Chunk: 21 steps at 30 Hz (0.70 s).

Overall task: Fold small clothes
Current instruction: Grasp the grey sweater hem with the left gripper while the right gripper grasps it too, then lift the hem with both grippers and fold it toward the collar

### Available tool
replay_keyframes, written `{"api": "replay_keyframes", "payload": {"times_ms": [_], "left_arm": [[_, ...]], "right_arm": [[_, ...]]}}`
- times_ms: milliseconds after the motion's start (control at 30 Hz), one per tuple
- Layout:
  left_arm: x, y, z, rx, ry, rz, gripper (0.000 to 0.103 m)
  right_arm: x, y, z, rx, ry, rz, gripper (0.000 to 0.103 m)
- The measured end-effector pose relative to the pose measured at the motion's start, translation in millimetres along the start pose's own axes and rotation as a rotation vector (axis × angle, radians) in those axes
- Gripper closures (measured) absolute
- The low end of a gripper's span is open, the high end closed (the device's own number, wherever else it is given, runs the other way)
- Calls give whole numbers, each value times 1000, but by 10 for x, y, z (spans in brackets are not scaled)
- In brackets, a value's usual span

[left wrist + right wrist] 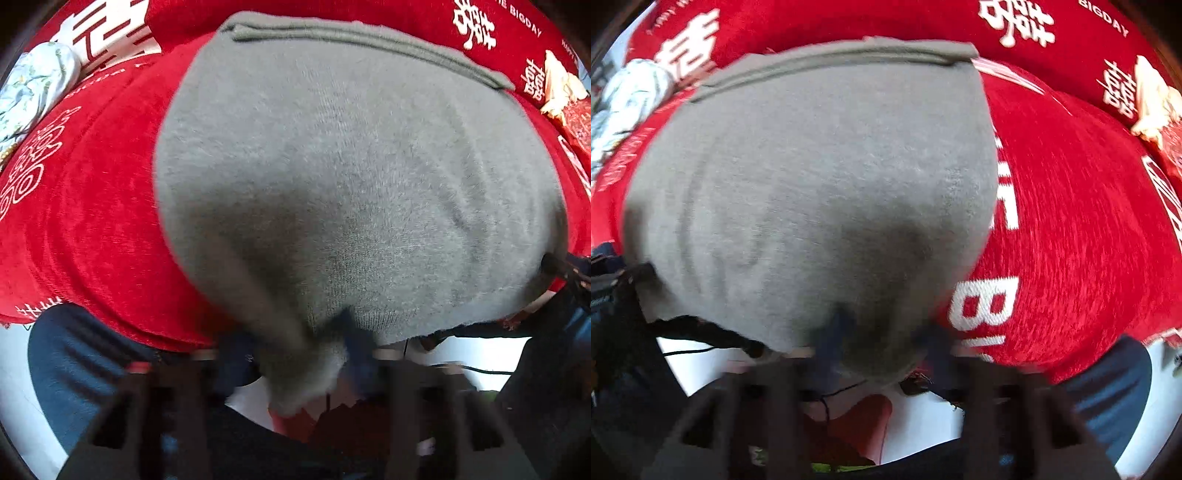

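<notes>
A grey knit garment (332, 166) lies spread on a red cloth (92, 229) with white characters. Its thick hem runs along the far edge. My left gripper (306, 354) is shut on the garment's near left corner, which bunches between the fingers. My right gripper (879, 350) is shut on the near right corner of the same garment (812, 184). The near edge is lifted slightly off the red cloth (1071, 221). The right gripper's tip shows at the right edge of the left wrist view (561, 266).
A pale floral bundle (33, 88) sits at the far left. A cream crumpled object (561, 88) lies at the far right. The person's blue-trousered legs (74, 362) and white floor show below the cloth's near edge.
</notes>
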<state>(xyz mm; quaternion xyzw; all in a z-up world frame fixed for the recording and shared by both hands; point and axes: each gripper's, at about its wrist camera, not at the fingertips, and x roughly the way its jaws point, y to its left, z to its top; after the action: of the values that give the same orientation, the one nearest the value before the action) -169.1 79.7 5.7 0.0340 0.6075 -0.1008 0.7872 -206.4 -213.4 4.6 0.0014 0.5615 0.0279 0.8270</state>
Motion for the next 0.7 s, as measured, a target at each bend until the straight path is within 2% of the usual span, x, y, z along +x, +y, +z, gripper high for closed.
{"api": "replay_keyframes", "payload": {"times_ms": [67,133,200,333,433,500,600,700], "left_arm": [[-102,78,44,-30,-2,-55,86],[-230,133,107,-44,-28,-98,86],[-369,109,168,-31,-67,-103,86],[-635,58,403,-14,-167,-113,86],[-713,93,748,-41,-245,-103,86],[-681,204,1092,-98,-278,-109,86],[-519,244,1349,-158,-263,-109,86],[-305,273,1429,-166,-212,-115,86]], "right_arm": [[-95,-54,32,13,-23,91,90],[-176,-114,95,22,-53,163,91],[-258,-145,184,40,-99,204,91],[-590,-238,432,81,-254,262,91],[-704,-243,728,92,-342,236,91],[-686,-259,963,115,-373,225,91],[-488,-323,1289,170,-382,205,91],[-142,-351,1459,193,-311,185,91]]}}
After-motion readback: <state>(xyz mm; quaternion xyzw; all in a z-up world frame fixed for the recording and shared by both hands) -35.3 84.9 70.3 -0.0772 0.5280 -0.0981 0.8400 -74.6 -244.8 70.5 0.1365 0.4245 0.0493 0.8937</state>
